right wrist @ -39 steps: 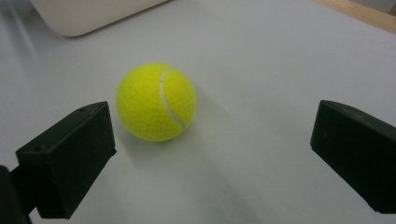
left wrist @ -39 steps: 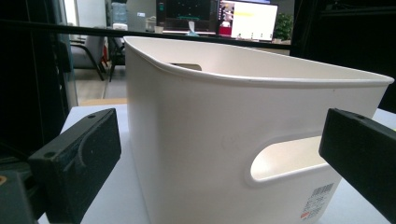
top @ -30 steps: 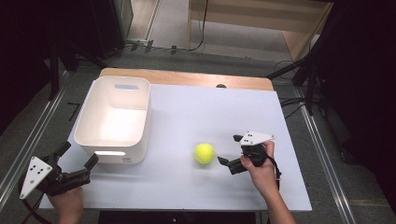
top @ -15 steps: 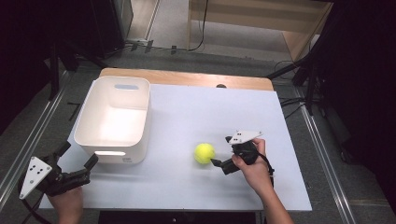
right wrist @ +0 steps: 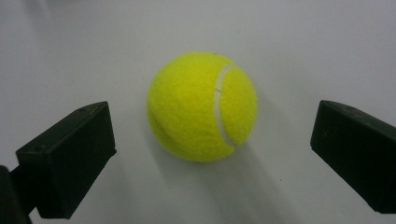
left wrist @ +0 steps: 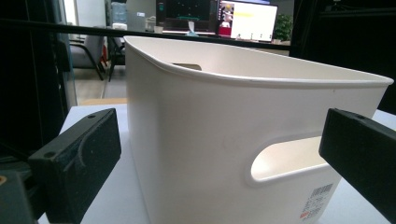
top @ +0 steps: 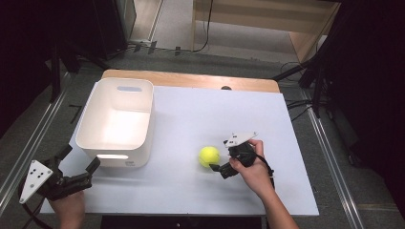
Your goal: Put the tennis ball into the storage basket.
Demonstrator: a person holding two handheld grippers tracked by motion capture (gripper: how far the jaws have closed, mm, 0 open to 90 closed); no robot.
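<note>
High view: white bin (top: 116,121) holds nothing; tennis ball (top: 209,156) lies on the table (top: 191,114), right gripper (top: 220,160) jaws apart beside it; left gripper (top: 79,164) jaws apart near the bin

Yellow-green ball (top: 209,156) with white seam, white bin (top: 117,121)

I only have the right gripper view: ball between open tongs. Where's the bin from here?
Observer: In the high view the white bin stands at the table's left, well apart from the tennis ball.
Operator: Is the bin empty?
Observer: Its visible floor looks bare from above.
Operator: What's the left hand doing?
Observer: The left tongs sit open at the bin's near corner; the left gripper view shows the bin's handle cutout between the jaws.
Operator: Are the right tongs touching the ball?
Observer: The right tongs are open, with a gap on each side.
</note>
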